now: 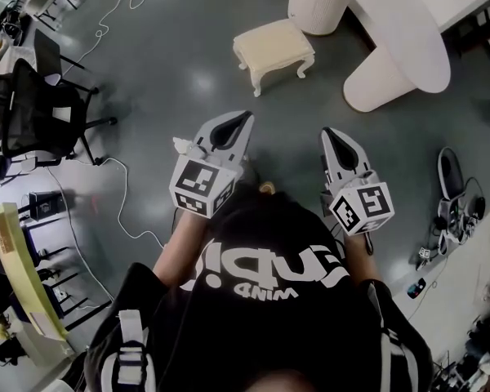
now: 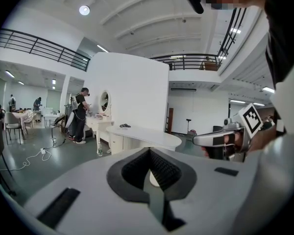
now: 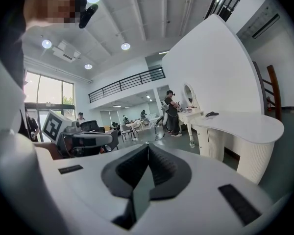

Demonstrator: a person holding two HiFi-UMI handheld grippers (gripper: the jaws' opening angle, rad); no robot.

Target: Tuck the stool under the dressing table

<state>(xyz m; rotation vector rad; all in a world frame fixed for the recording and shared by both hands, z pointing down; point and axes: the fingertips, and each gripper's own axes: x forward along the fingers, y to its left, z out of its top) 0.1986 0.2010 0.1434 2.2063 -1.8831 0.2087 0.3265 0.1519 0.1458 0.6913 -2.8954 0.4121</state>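
Left gripper (image 1: 247, 118), right gripper (image 1: 327, 132): both pressed together, nothing between the jaws. Cream stool (image 1: 273, 49) stands on floor (image 1: 188, 72) beside dressing table (image 1: 408, 31), not under it, well apart from grippers.

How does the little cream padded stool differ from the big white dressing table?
The cream padded stool is small with a rectangular seat; the white curved dressing table is far larger with a long rounded top. The stool stands on slim curved legs, the table on broad ribbed pedestals. Both are pale and stand on the grey floor.
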